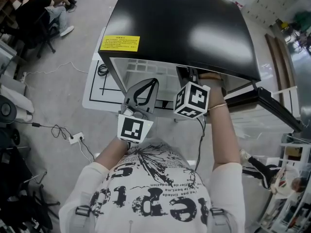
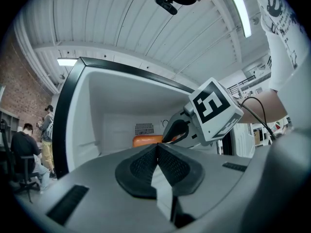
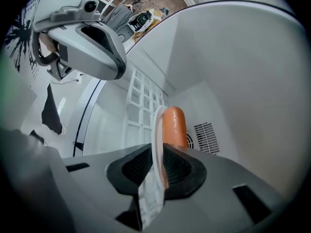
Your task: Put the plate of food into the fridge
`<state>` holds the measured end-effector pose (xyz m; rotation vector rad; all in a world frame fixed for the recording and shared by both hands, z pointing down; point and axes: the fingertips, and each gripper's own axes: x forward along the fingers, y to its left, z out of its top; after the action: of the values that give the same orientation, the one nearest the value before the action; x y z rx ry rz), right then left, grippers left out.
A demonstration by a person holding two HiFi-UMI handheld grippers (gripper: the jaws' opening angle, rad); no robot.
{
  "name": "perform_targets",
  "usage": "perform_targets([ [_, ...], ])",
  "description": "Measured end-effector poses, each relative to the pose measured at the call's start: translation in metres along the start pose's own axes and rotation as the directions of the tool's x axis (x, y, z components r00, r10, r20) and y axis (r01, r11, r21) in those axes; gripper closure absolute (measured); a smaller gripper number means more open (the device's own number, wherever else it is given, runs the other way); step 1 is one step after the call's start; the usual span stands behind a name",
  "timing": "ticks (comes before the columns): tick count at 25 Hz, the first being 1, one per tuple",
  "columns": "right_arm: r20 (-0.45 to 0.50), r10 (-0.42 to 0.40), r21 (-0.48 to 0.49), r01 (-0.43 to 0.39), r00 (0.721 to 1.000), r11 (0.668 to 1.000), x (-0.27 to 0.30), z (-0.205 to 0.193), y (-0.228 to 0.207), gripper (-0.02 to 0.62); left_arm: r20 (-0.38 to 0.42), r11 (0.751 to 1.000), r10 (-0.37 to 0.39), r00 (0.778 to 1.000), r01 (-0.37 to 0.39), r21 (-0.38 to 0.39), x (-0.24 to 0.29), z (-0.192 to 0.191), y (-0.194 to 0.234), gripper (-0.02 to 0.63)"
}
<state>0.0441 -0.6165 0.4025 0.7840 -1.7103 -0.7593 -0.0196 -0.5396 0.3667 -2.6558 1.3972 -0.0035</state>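
Observation:
My right gripper (image 3: pixel 158 165) is shut on the rim of a white plate (image 3: pixel 156 125), seen edge-on, and an orange sausage (image 3: pixel 174 125) lies on the plate. Plate and gripper are inside the white fridge compartment (image 3: pixel 233 81). From the head view only this gripper's marker cube (image 1: pixel 192 100) shows, under the front edge of the fridge's black top (image 1: pixel 180 28); its jaws are hidden. My left gripper (image 2: pixel 156 152) is shut with nothing in it. It is held level in front of the fridge opening, left of the right gripper, and looks in at the sausage (image 2: pixel 147 141).
The fridge door (image 1: pixel 272 107) stands open to the right. A white wire shelf (image 3: pixel 138 106) and a vent grille (image 3: pixel 206 136) are inside the compartment. A power strip and cables (image 1: pixel 75 139) lie on the floor at left. Seated people (image 1: pixel 39 13) are at the far left.

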Motion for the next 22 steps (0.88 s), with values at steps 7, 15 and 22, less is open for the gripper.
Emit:
perform_targets([
  [7, 0.1, 0.017, 0.2, -0.037, 0.995, 0.979, -0.004, 0.005, -0.006, 0.507, 0.005, 1.0, 0.02, 1.0, -0.02, -0.008, 0.001, 0.003, 0.003, 0.6],
  [15, 0.198, -0.082, 0.492, -0.026, 0.977, 0.87, -0.011, -0.007, -0.02, 0.394, 0.027, 0.999, 0.04, 0.999, -0.041, 0.015, -0.003, 0.011, 0.003, 0.6],
  [22, 0.199, -0.057, 0.683, -0.097, 0.978, 0.724, -0.019, -0.018, -0.016, 0.35, 0.028, 0.999, 0.026, 0.999, -0.027, 0.019, -0.001, 0.014, -0.001, 0.6],
])
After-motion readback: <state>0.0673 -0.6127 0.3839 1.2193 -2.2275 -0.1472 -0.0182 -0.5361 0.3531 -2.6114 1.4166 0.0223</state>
